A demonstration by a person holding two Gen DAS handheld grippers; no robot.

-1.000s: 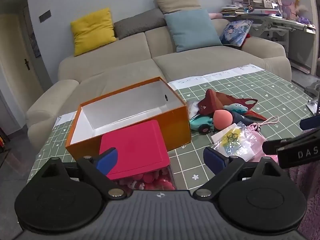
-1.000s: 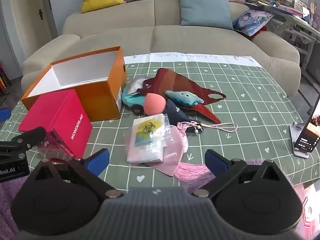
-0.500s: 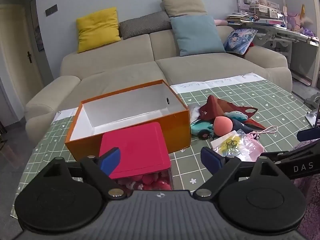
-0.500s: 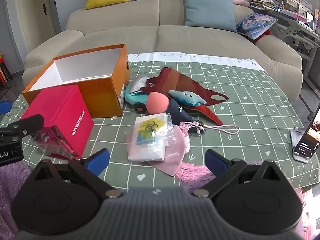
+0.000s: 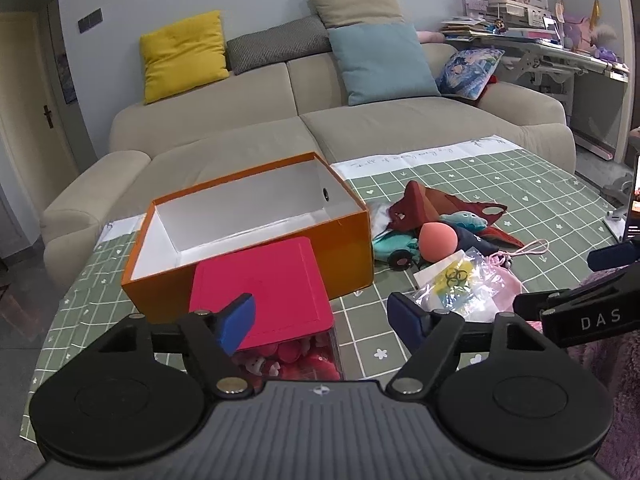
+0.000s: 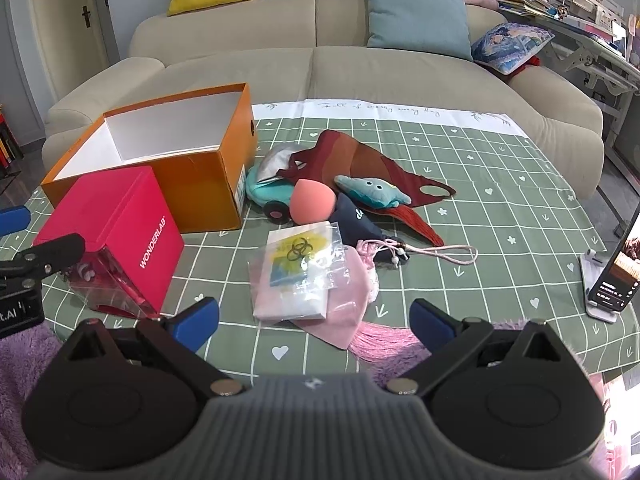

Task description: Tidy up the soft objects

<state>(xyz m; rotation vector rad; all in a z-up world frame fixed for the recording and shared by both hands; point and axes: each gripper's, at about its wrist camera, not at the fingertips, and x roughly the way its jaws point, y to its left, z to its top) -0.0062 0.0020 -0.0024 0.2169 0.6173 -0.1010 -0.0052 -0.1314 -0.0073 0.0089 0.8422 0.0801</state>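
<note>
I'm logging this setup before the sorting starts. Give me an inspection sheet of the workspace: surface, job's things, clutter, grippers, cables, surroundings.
Surface: table under a green checked cloth.
Job's things: open orange box, nothing seen inside; right of it a pile with a peach sponge, blue plush, maroon cloth, pink pouch and a clear bag lying on the pouch.
Clutter: red box in front of the orange box; phone on a stand at the table's right edge.
Grippers: left gripper open and holding nothing; right gripper likewise.
Cables: nothing seen.
Surroundings: beige sofa with cushions behind the table; cluttered desk at right.
</note>
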